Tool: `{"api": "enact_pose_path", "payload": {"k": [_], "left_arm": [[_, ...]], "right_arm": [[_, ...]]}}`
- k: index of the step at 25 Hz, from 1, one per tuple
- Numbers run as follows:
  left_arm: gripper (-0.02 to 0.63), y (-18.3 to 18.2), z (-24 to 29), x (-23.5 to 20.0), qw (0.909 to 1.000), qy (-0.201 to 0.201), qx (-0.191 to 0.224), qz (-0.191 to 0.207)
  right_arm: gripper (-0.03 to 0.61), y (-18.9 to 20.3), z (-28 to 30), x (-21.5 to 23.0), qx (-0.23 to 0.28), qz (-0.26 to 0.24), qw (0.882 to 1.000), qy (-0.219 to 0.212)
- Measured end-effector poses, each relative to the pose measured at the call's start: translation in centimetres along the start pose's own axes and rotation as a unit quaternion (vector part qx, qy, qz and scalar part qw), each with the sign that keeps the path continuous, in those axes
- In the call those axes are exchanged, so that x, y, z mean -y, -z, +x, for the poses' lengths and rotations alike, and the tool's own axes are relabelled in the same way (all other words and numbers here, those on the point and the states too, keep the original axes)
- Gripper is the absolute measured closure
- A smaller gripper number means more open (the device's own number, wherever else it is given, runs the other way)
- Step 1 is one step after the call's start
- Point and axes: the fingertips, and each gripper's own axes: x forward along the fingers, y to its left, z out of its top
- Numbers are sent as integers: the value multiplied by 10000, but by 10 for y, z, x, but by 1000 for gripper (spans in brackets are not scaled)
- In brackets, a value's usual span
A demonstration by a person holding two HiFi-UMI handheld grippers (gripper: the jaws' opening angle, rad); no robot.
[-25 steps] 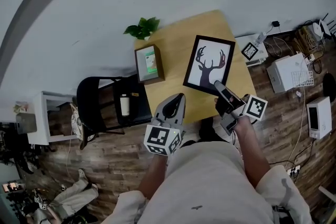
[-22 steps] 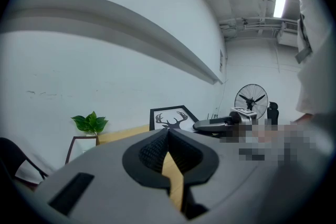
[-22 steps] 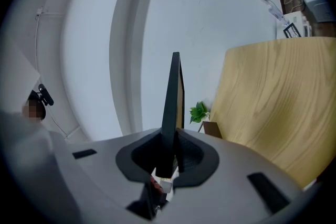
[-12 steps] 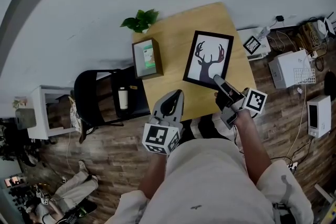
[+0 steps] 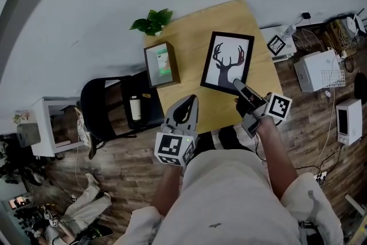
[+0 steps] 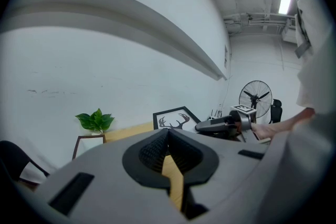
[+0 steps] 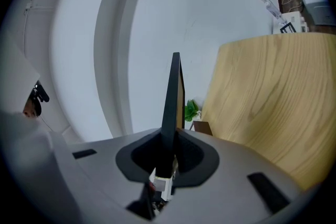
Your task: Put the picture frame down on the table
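The picture frame [image 5: 226,63], black-edged with a dark antlered deer on white, is over the right half of the wooden table [image 5: 186,51]. My right gripper [image 5: 239,89] is shut on the frame's near edge. In the right gripper view the picture frame [image 7: 173,89] rises edge-on out of my right gripper [image 7: 169,139]. I cannot tell whether the frame touches the table. My left gripper [image 5: 186,107] is shut and empty at the table's near edge. From the left gripper view, my left gripper [image 6: 167,136] points toward the picture frame [image 6: 176,119], which stands tilted.
A small wood-framed picture [image 5: 160,64] and a potted plant [image 5: 152,21] sit on the table's left part. A black chair [image 5: 106,106] with a bottle [image 5: 135,107] stands left of the table. Boxes and cables [image 5: 315,69] lie on the floor at the right.
The right gripper keeps its hold on the frame, which has barely shifted over the table. The left gripper stays shut by the near edge.
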Motion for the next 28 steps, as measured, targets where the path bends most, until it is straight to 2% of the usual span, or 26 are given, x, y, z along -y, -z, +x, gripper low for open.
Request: {"api": "enact_pose_path", "payload": {"k": [5, 16, 23, 28], "left_arm": [[607, 1, 11, -19, 9998, 170, -84, -3], [607, 0, 23, -26, 9974, 671, -210, 136], [607, 4, 37, -53, 9961, 823, -303, 105], [607, 7, 39, -52, 9949, 945, -340, 97]], "right_arm": [[531, -3, 16, 11, 80, -4, 9999, 149], [531, -3, 29, 22, 237, -121, 9989, 393], [529, -2, 55, 41, 215, -154, 9977, 630], [529, -2, 57, 50, 231, -144, 9971, 714]]}}
